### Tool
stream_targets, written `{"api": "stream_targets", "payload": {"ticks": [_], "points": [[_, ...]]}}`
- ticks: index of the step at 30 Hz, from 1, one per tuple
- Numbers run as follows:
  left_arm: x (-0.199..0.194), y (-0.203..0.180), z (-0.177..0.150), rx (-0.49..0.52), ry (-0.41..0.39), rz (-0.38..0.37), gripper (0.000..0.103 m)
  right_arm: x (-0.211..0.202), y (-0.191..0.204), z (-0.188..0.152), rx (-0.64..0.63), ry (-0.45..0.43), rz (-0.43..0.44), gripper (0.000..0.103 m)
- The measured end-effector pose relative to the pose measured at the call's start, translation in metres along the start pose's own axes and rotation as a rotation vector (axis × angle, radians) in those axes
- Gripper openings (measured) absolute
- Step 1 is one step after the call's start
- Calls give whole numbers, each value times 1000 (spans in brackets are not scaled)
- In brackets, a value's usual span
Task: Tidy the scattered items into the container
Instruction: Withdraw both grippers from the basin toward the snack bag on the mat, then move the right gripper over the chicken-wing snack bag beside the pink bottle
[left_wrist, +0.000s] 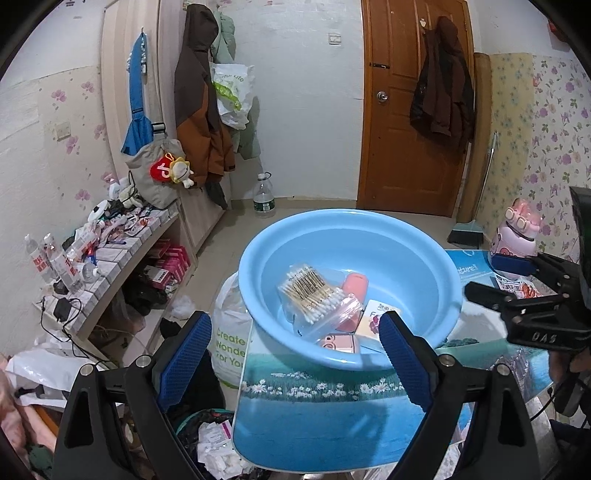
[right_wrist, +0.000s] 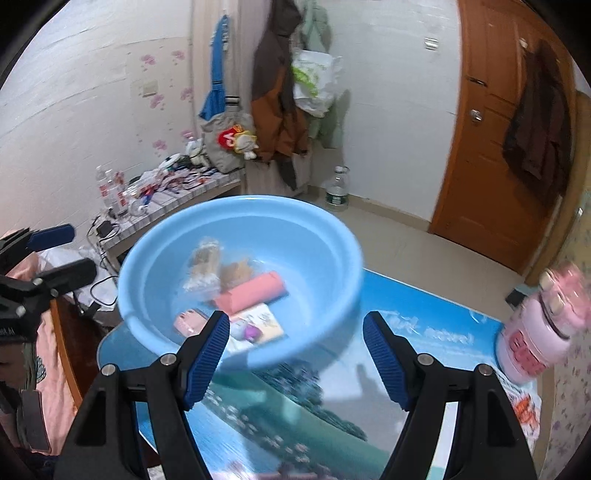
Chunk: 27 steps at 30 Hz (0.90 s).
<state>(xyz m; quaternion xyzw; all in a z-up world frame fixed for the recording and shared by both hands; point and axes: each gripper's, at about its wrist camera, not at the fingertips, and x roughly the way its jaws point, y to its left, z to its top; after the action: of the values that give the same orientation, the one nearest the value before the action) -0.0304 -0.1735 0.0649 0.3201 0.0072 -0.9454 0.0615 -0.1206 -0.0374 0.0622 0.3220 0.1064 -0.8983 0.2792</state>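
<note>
Both claws, left (left_wrist: 291, 354) and right (right_wrist: 295, 354), stand spread and empty above the tabletop (left_wrist: 332, 413). Beyond them the basin (left_wrist: 417, 258) holds bagged swabs (left_wrist: 310, 291), a pink roll (right_wrist: 255, 291) and a card (right_wrist: 258, 321).

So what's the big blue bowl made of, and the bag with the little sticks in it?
The blue basin looks like plastic: one even colour, smooth, with soft shiny glints along its rolled rim. The bag of cotton swabs seems to be thin clear plastic film, since you see the swabs through it and it crinkles and shines. The swabs' stems look like wood or bamboo, though paper is possible.
</note>
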Motion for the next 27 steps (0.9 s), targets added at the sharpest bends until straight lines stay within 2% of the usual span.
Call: {"api": "stream_targets", "payload": {"ticks": [6, 16, 22, 27], "points": [[-3, -17, 0, 33, -3, -27, 92, -16, -33, -20, 66, 10, -51, 77], [-2, -68, 4, 130, -6, -96, 94, -45, -87, -60, 182, 26, -139, 77], [2, -110, 9, 200, -12, -150, 94, -68, -132, -88, 284, 27, -217, 76], [10, -156, 10, 273, -12, -231, 96, -82, -174, -109, 371, 36, -292, 77]]}}
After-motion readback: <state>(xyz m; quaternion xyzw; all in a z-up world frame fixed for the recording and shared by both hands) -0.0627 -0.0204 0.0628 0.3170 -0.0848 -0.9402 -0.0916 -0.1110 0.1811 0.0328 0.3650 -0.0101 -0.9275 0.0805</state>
